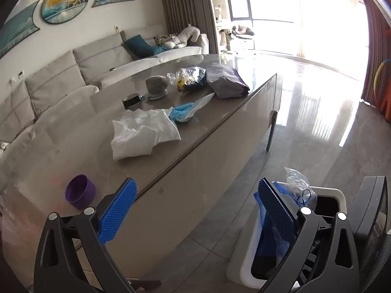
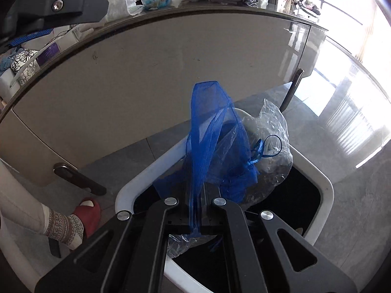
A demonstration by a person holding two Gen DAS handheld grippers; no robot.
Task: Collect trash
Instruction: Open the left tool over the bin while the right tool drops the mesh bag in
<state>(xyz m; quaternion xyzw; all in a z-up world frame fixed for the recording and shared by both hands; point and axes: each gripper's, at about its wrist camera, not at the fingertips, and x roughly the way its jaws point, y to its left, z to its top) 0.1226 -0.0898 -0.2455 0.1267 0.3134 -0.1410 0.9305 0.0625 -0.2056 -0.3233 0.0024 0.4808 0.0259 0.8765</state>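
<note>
Two risks: right gripper (image 2: 195,219), clamped on the blue mesh bag (image 2: 207,131) above the white bin (image 2: 325,183), may snag it on release. Left gripper (image 1: 195,210) gapes empty; bench (image 1: 171,151) trash ahead.

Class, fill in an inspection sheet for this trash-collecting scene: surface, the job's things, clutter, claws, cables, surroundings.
Surface: grey glossy table, items spread along its far part.
Job's things: blue mesh bag pinched in the right claw above the white bin; clear plastic wrap bunched at the bin's mouth; white crumpled bag and light blue bag on the table.
Clutter: purple cap, grey pouch, grey round object, black tape roll, clear packet with yellow and dark blue contents.
Claws: left claw open, empty; right shut on the mesh.
Cables: nothing seen.
Surroundings: sofa, bright window, person's red slipper.
</note>
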